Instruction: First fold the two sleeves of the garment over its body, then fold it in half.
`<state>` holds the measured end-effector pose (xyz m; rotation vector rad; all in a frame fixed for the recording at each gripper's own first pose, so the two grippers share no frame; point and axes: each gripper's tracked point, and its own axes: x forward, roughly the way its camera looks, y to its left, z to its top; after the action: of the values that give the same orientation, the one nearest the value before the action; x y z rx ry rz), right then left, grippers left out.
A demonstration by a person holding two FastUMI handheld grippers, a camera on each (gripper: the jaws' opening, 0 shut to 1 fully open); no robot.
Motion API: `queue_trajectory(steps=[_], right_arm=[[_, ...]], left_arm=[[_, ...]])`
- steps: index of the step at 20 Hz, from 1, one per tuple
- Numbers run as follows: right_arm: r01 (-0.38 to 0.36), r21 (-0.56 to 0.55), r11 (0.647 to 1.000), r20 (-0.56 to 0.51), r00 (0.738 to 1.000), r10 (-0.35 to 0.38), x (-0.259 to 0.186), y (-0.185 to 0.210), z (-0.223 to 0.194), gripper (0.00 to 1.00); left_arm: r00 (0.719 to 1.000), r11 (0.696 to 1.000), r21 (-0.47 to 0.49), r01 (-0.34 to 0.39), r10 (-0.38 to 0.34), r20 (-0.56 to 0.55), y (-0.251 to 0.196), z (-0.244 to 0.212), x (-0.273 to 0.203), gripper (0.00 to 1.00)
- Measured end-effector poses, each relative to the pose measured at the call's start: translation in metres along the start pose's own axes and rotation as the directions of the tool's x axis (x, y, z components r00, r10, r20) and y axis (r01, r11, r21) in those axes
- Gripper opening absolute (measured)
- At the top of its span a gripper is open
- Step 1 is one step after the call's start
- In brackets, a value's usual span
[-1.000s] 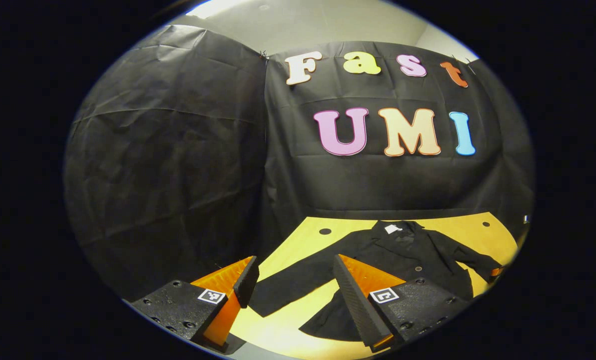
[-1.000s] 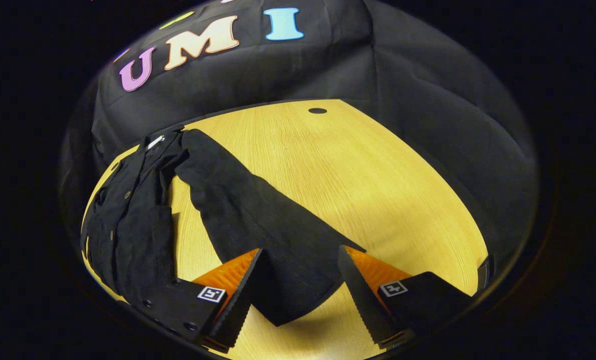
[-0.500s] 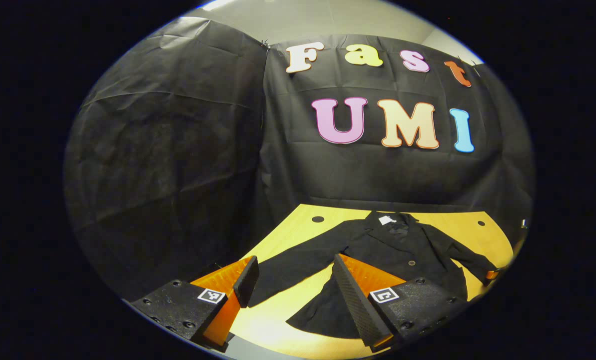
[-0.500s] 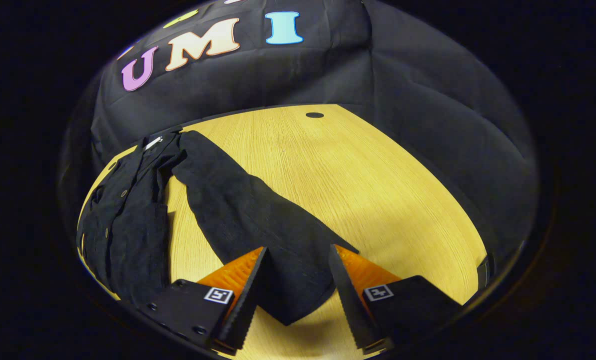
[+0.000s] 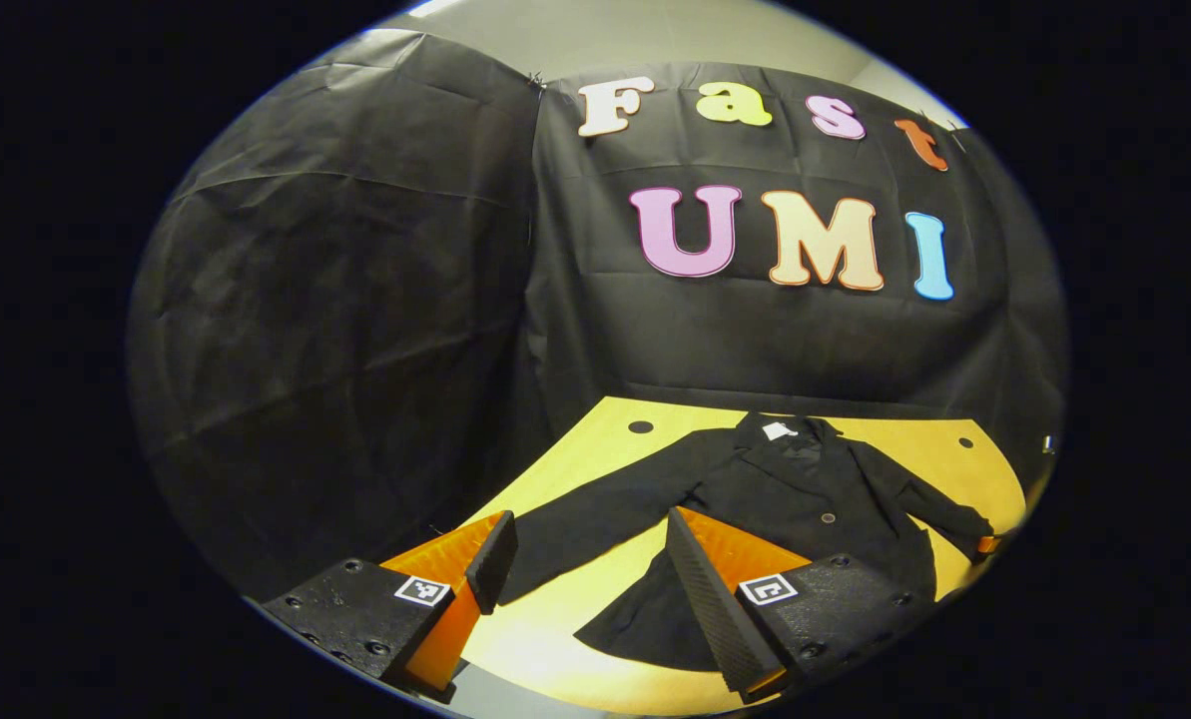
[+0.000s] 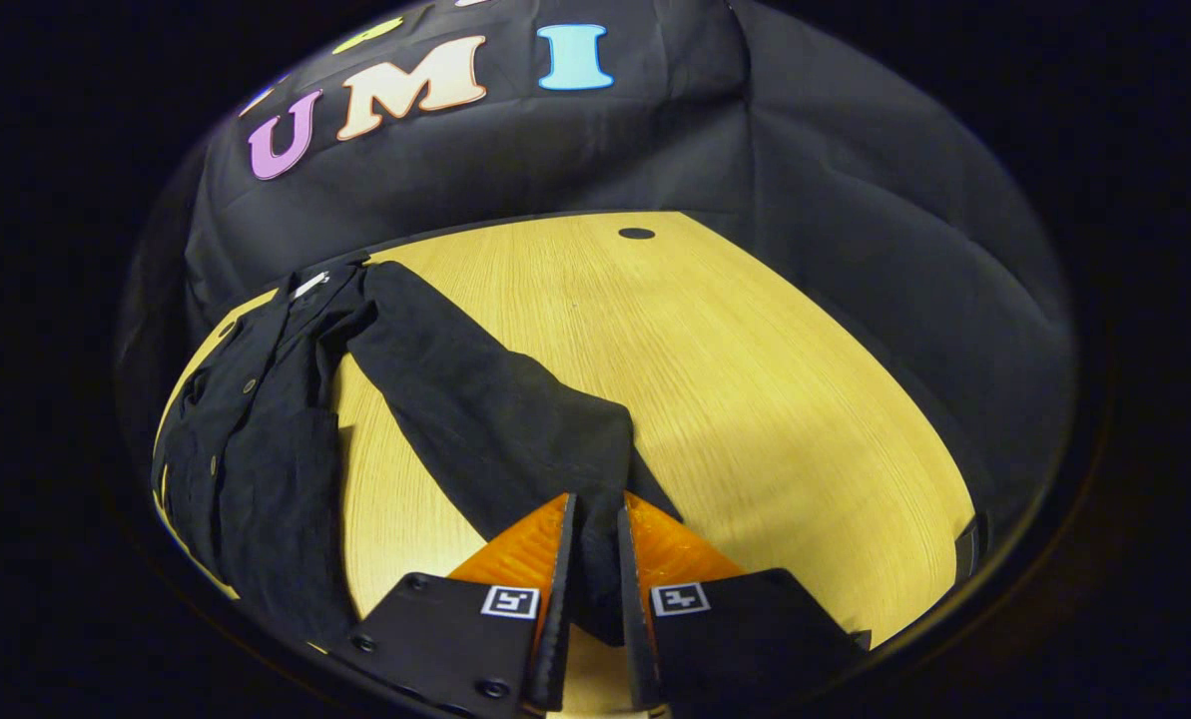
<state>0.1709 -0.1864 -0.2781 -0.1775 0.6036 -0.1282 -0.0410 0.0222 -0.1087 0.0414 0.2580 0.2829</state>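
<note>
right gripper (image 6: 591, 589) pinches the garment's sleeve (image 6: 485, 409) end on table (image 6: 755, 369)

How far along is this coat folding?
Barely started. Nothing is folded: the black coat lies open on the wooden table, both sleeves spread outward. In hand: the right tongs have pinched the end of one sleeve. The left tongs are open near the other sleeve. Left: both sleeve folds, then halving.

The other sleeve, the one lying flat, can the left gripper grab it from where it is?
Probably yes. The left gripper is open, and the flat sleeve lies on the table just ahead between its fingers, nothing in between.
</note>
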Motion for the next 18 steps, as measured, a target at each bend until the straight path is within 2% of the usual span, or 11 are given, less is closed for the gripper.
queue_trajectory(steps=[1,2,3,4,8,11,14,18], right_arm=[[0.003,0.011,1.000,-0.002,1.000,-0.003,-0.001,0.000,0.001,0.26],[0.000,0.025,1.000,-0.010,1.000,0.000,0.000,0.000,0.000,0.19],[-0.003,0.043,0.999,-0.017,1.000,0.004,0.001,0.001,0.000,0.19],[-0.005,0.067,0.998,-0.024,1.000,0.007,0.000,0.000,0.001,0.10],[-0.052,0.132,0.990,-0.052,0.997,0.060,0.001,0.001,0.002,0.03],[-0.059,0.144,0.988,-0.060,0.996,0.068,0.003,0.001,0.002,0.03],[-0.036,0.086,0.996,-0.068,0.997,0.042,0.004,0.002,0.005,0.01],[-0.075,0.093,0.993,-0.079,0.993,0.083,-0.002,0.004,0.018,0.02]], left_arm=[[1.000,1.000,0.003,0.000,0.000,-0.001,0.000,0.000,0.000,0.89],[1.000,1.000,0.005,0.001,-0.001,-0.001,-0.001,-0.001,0.000,0.89],[1.000,1.000,0.007,0.002,-0.002,-0.002,-0.002,-0.001,0.001,0.89],[1.000,1.000,0.009,0.002,-0.002,-0.003,-0.003,-0.002,0.001,0.89],[1.000,1.000,0.012,0.007,-0.007,-0.010,-0.008,-0.005,0.001,0.89],[1.000,1.000,0.015,0.008,-0.007,-0.026,-0.012,-0.011,0.000,0.89],[1.000,1.000,0.001,0.004,-0.004,-0.020,-0.017,-0.013,-0.003,0.89],[1.000,1.000,-0.016,0.005,-0.005,-0.024,-0.021,-0.020,-0.003,0.89]])
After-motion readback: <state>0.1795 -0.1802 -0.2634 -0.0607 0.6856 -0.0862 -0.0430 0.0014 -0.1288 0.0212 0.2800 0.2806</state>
